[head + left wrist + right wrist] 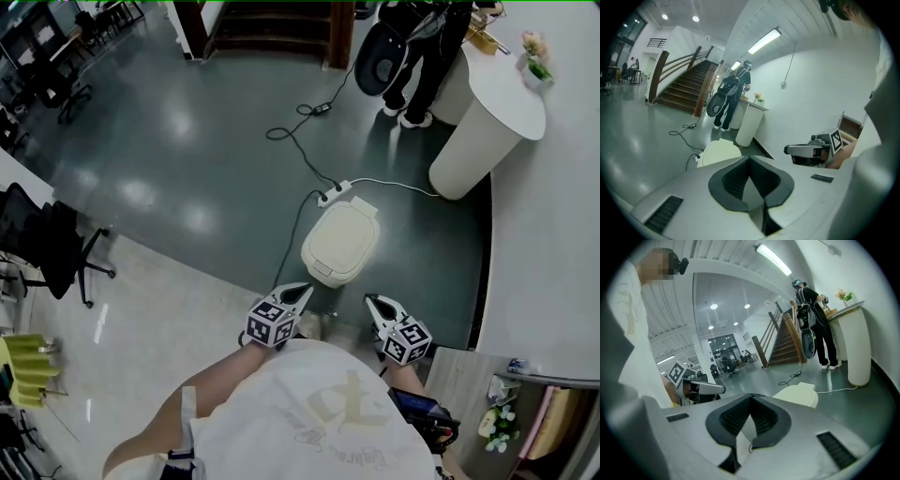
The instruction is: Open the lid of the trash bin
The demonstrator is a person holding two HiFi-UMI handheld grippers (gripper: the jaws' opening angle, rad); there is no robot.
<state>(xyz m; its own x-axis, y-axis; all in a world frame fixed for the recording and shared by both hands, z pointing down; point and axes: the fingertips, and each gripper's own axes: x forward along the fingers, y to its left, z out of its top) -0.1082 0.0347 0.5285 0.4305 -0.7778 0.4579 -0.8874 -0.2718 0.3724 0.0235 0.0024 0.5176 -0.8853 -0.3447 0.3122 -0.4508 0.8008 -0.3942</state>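
The dark floor (187,169) spread wide ahead of both sets of fingers. Far beyond my right gripper (372,302) stood a white tabletop (506,103) on a round base, with a person (422,56) beside it. The trash bin (323,267) sat on the floor just ahead of my fingertips and between the two pairs, its cream lid (343,234) lying flat and shut. A power strip (336,194) lay just past the bin's far edge, and its cable (291,141) trailed away over the floor.

My left gripper (300,292) had its fingers drawn together on nothing, and so did the right. Neither touched the bin.

I judged this to be the approach, with none of the opening done. To do it well I would have to part one pair of fingers and come down to the lid edge nearest my fingertips, since the hinge seemed to sit on the far side. Then I would catch that lip and swing it up and away slowly, so the light bin neither tipped nor slid toward the strip.
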